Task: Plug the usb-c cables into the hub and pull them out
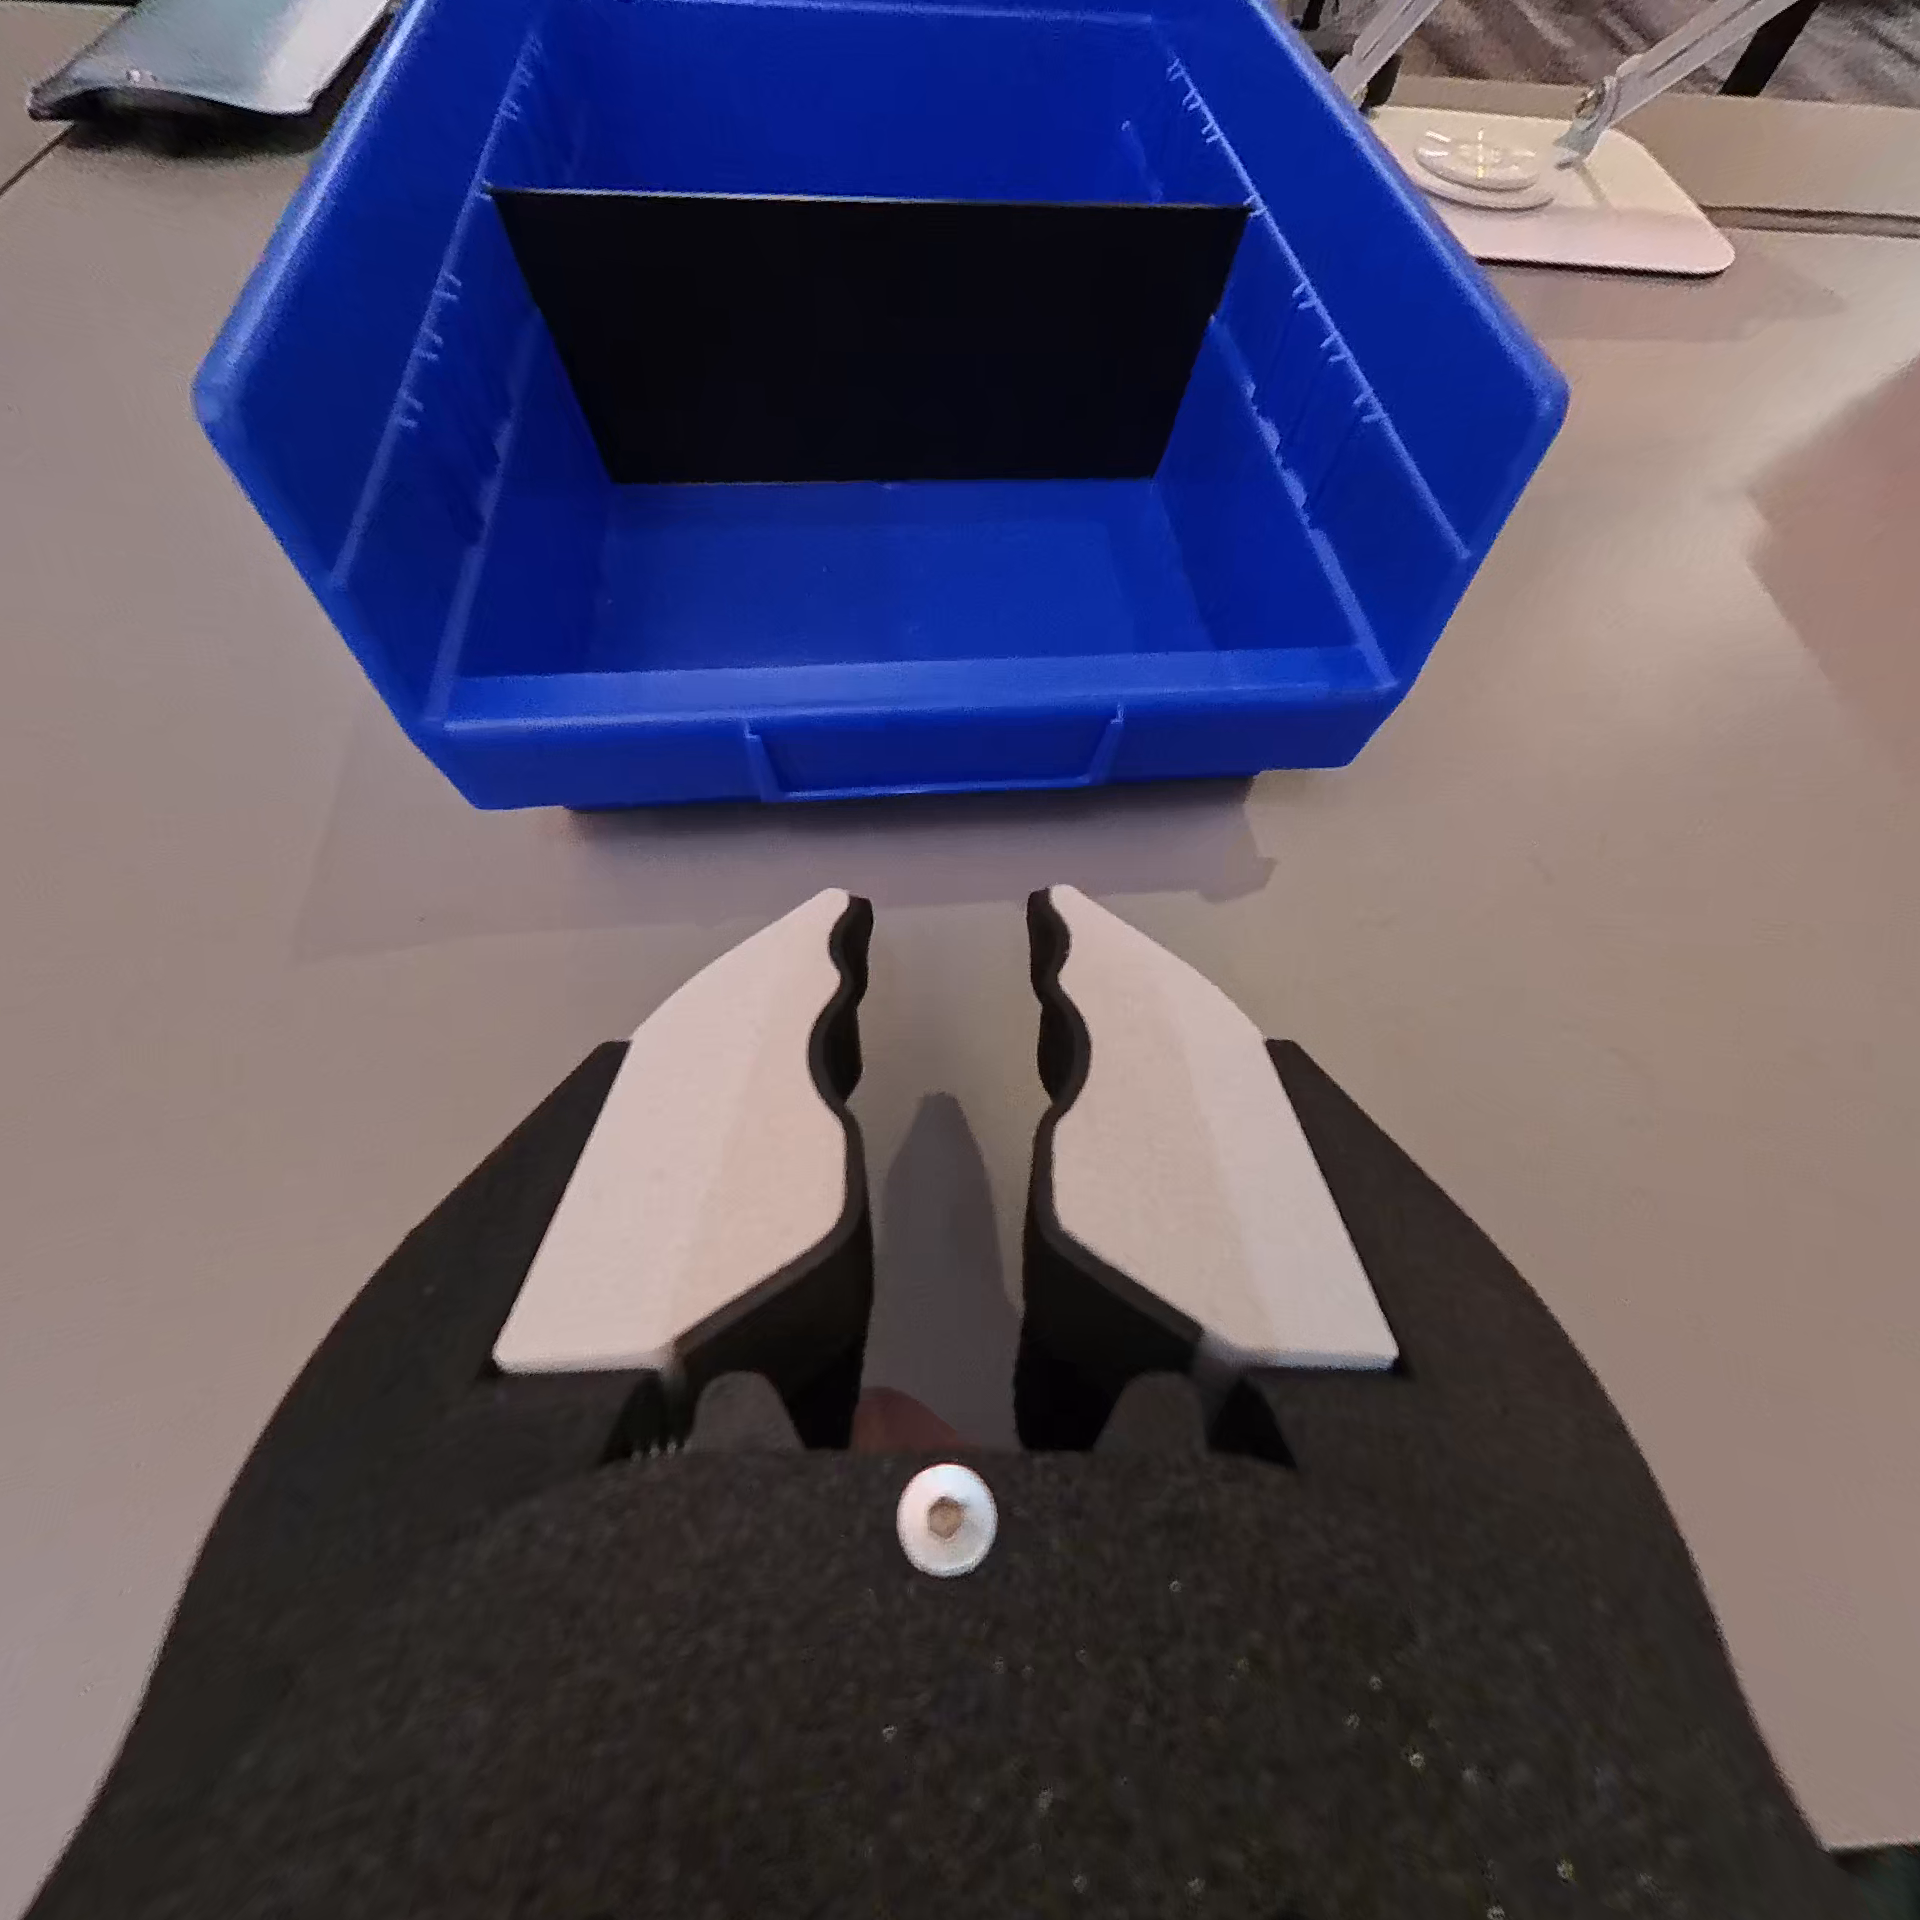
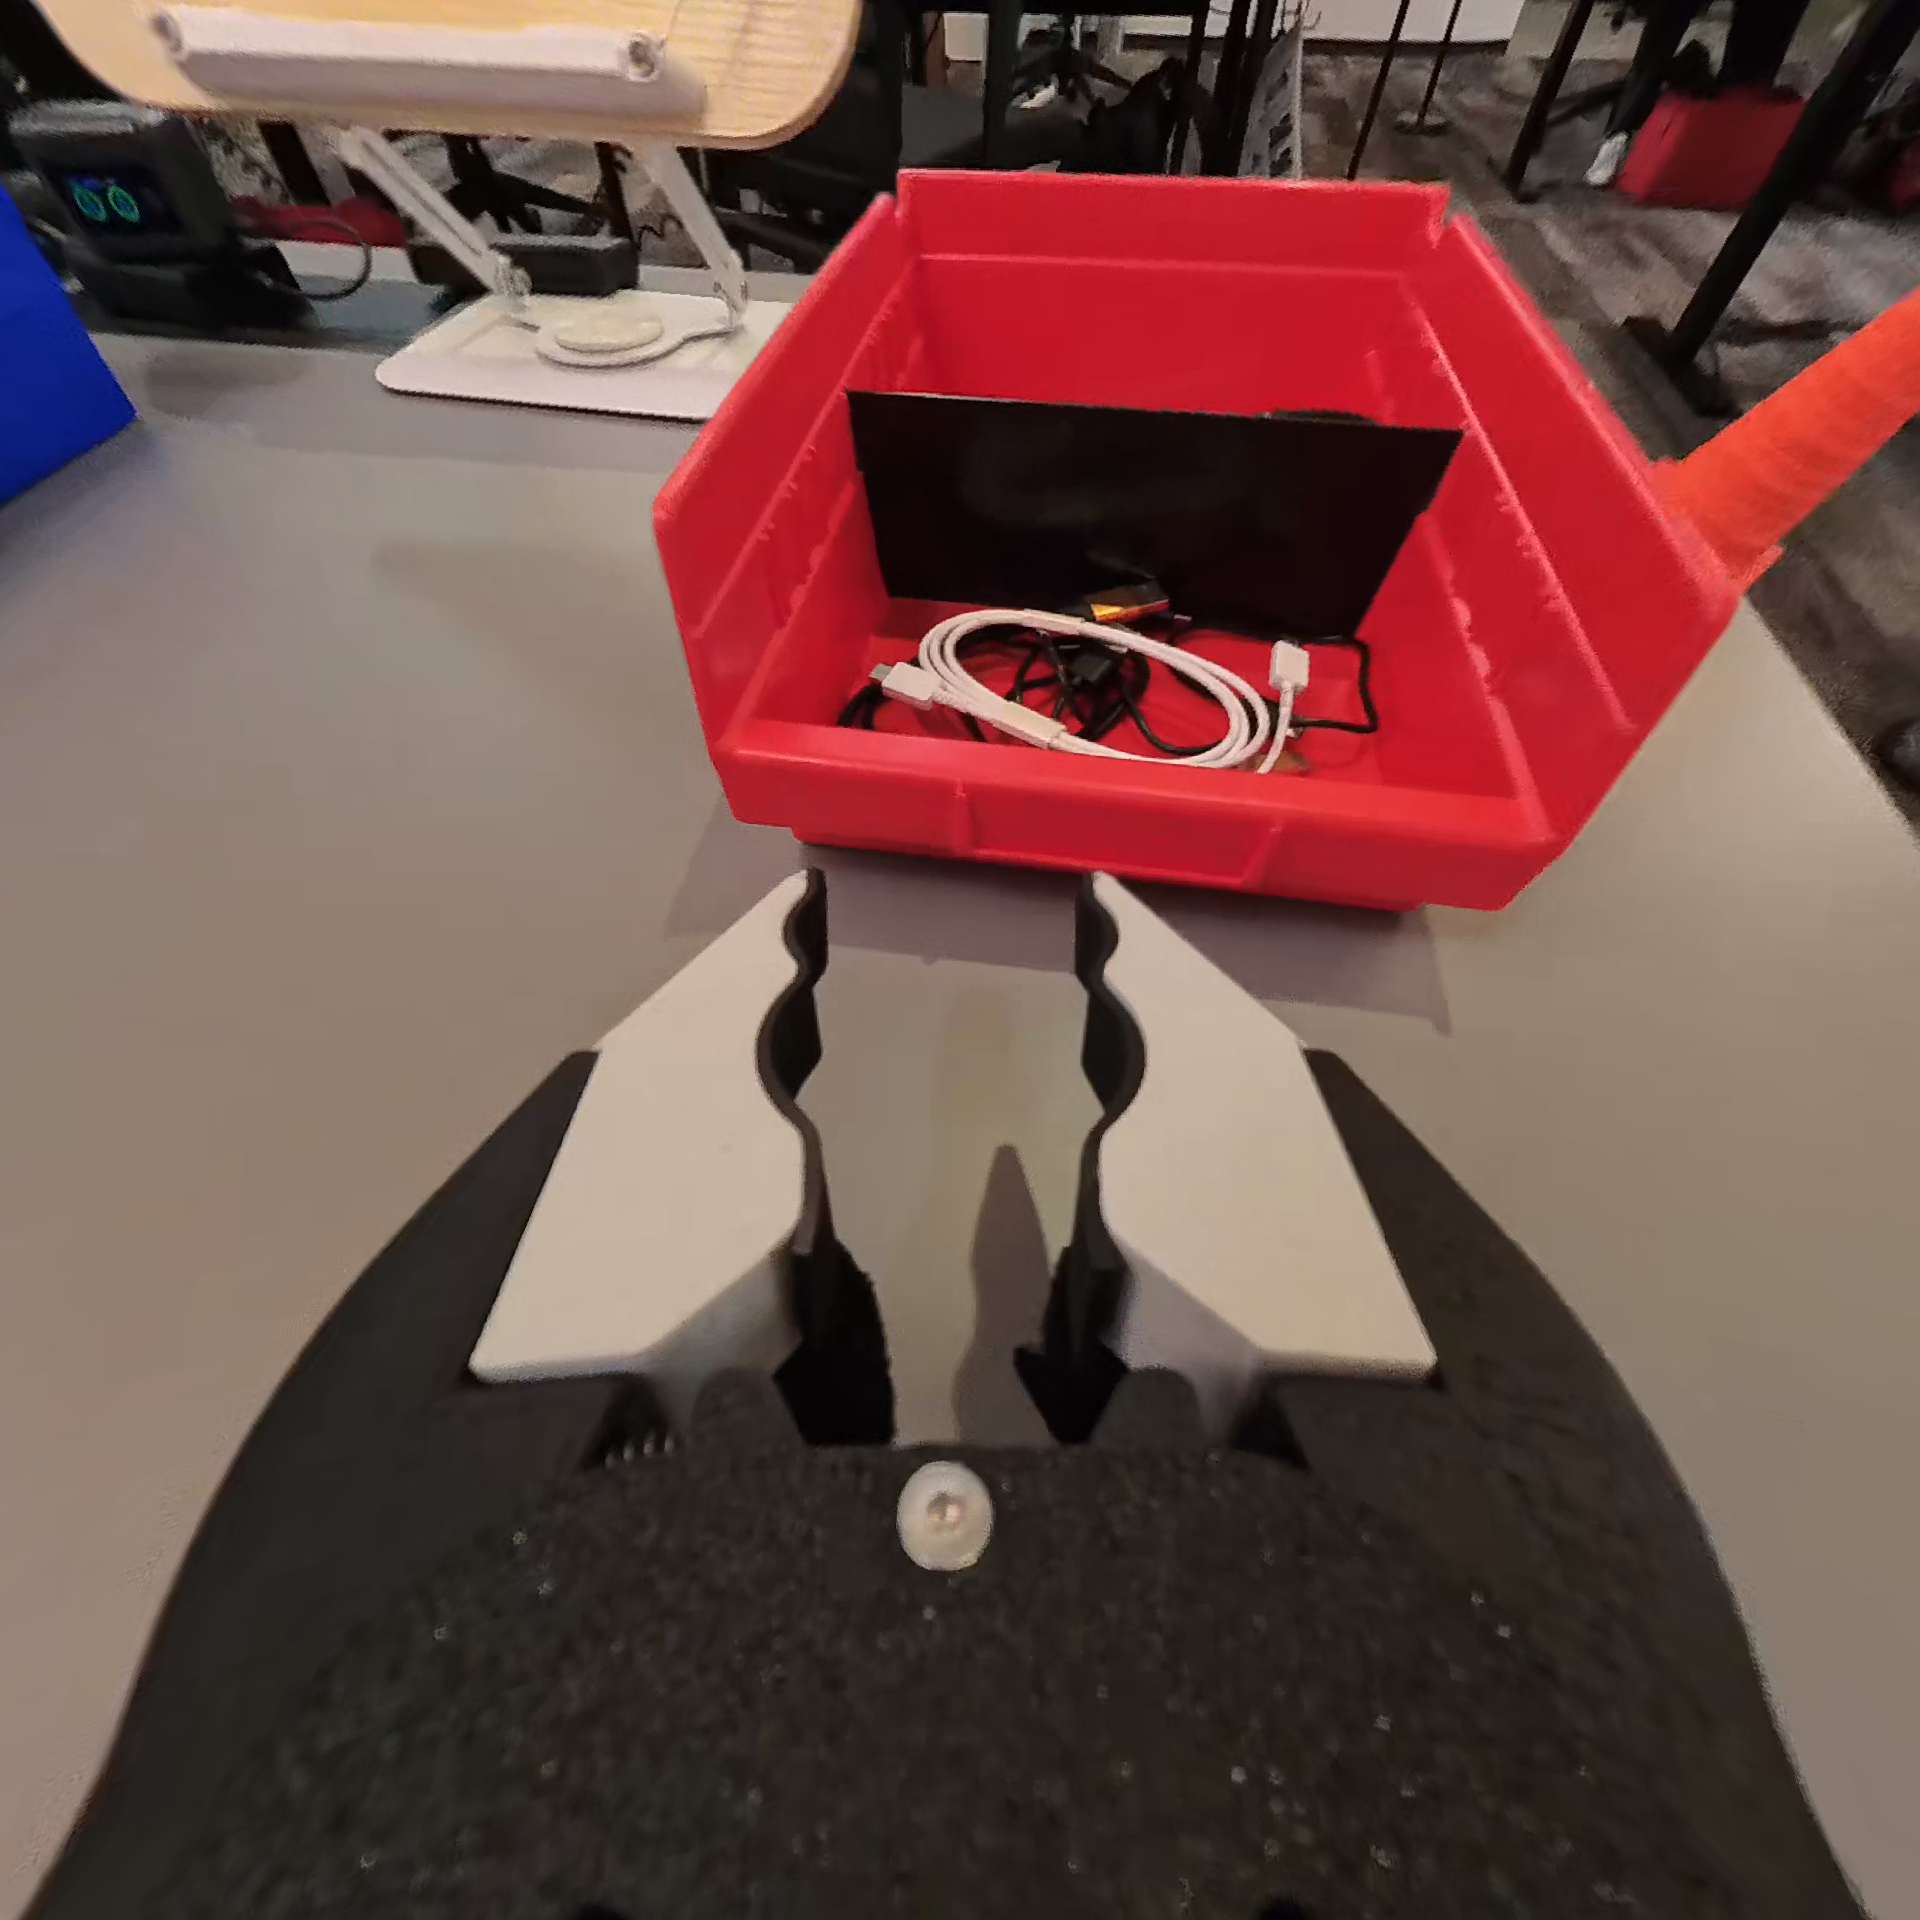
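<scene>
In the right wrist view a red bin stands on the grey table. Its front compartment holds a coiled white cable tangled with black cables and a small dark device with an orange edge. A black divider splits the bin. My right gripper is open and empty, just in front of the red bin. In the left wrist view my left gripper is open and empty, in front of a blue bin whose front compartment holds nothing. A black divider crosses it.
A white stand base sits behind the blue bin on the right; it also shows in the right wrist view with a wooden board above. A dark pouch lies far left. An orange strip is right of the red bin. The grippers' ends are close to 55 cm from one another.
</scene>
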`<state>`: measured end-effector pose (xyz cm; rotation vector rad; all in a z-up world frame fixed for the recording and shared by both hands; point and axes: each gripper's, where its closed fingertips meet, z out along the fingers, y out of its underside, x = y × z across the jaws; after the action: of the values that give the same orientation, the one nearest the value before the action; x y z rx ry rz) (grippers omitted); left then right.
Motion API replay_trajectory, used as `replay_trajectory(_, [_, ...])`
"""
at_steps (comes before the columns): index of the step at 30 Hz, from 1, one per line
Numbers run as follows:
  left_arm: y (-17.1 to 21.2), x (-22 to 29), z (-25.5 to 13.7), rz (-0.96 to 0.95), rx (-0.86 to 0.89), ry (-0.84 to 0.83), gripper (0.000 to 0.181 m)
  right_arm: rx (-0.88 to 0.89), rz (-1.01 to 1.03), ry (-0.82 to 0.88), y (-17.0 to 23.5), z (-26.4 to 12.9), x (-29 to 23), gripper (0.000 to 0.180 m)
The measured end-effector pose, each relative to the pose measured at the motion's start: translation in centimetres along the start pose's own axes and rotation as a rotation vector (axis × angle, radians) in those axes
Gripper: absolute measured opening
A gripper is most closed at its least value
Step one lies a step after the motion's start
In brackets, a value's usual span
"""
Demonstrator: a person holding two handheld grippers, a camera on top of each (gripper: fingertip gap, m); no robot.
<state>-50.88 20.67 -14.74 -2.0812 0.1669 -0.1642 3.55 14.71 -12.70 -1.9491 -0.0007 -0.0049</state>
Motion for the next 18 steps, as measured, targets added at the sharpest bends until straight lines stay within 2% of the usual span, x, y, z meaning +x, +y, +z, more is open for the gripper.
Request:
replay_trajectory(4, [0.2, 0.3, -0.3, 0.008, 0.01, 0.018, 0.032, -0.001, -0.093, -0.071, -0.2, 0.9, -3.2, 0.058])
replay_trajectory(8, [0.5, 0.9, -1.3, 0.015, 0.031, 0.034, 0.032, 0.031, -0.174, -0.088, -1.8, 3.5, -6.2, 0.063])
replay_trajectory(14, [1.2, 1.6, -3.0, 0.073, 0.052, 0.014, 0.036, 0.046, -0.083, -0.079, -4.9, 7.5, -7.5, 0.062])
replay_trajectory(18, [1.3, 2.2, -3.0, 0.113, 0.058, -0.013, 0.045, 0.054, -0.044, -0.146, -5.3, 8.1, -8.5, 0.058])
